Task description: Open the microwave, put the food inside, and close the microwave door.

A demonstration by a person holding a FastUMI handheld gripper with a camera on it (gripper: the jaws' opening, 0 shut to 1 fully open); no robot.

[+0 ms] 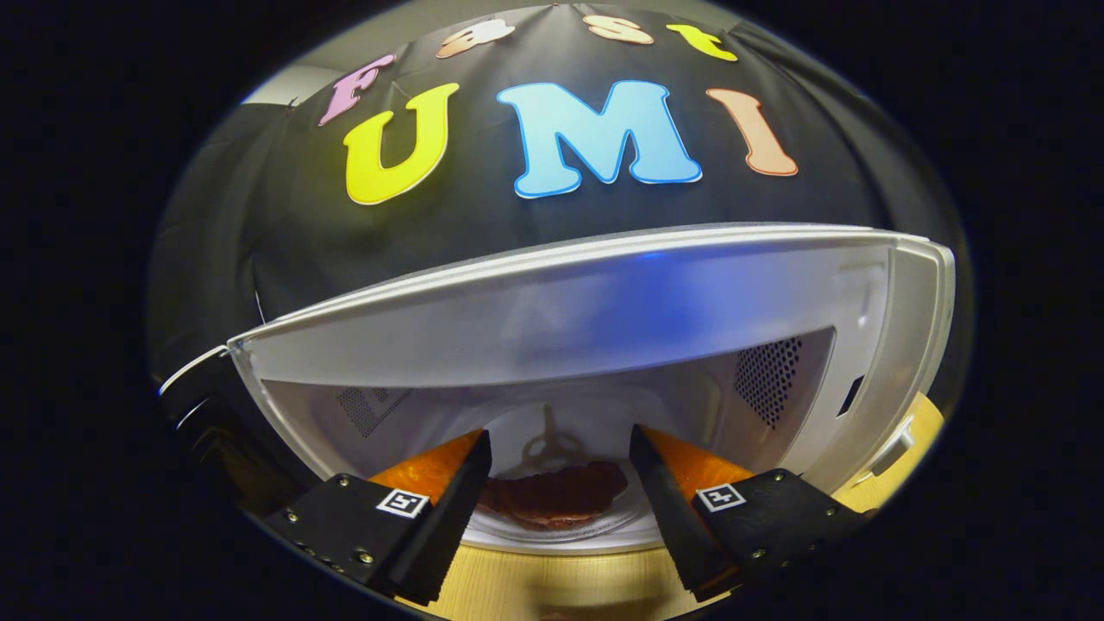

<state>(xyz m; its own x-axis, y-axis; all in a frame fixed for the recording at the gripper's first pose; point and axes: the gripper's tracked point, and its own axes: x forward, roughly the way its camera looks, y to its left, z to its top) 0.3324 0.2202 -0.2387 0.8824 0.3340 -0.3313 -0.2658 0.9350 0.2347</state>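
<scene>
A: Why is the microwave [604,310] standing open like that?

B: Its cavity is facing the gripper [559,470], so the food [556,496] is likely going in, or is already in; the door [203,388] seems to be swinging out at the left, though it is mostly hidden.

A: And the fingers?

B: They are standing apart, gripping nothing. The food, a dark reddish piece, is lying on the plate [561,535] inside the cavity, showing between the fingers and just beyond their tips.

A: So what is remaining?

B: Judging by this, backing out and closing the door.
</scene>
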